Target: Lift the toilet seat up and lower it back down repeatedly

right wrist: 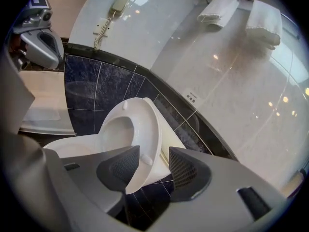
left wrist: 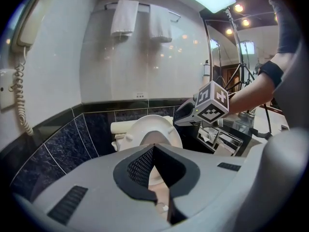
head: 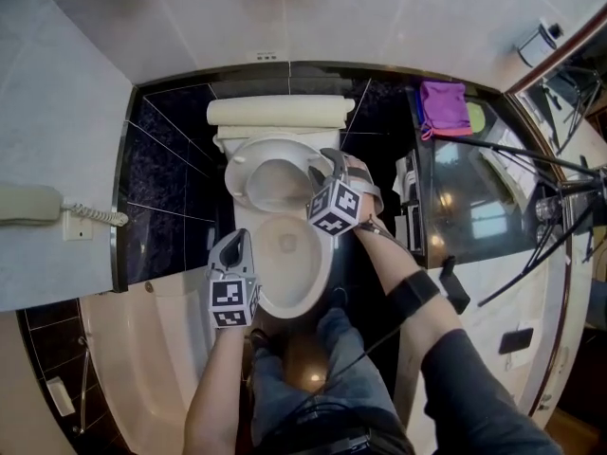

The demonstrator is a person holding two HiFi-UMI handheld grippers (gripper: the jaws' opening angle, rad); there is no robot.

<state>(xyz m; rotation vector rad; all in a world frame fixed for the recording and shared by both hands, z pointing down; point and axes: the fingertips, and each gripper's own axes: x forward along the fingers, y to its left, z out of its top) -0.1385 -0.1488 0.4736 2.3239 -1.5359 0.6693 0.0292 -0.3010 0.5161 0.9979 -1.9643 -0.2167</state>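
The toilet seat [head: 237, 173] is a glossy white oval ring. It stands raised, nearly upright, tilted back toward the cistern [head: 275, 112] at the far end of the bowl [head: 296, 278] (its underside faces near, with 2 small bumpers showing along the rim).

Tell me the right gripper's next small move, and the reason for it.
Probably close the right gripper on the toilet seat. The seat stands raised, its rim lies between the open jaws, and the pads do not seem to press on it yet. A grip there would let the seat be lowered.
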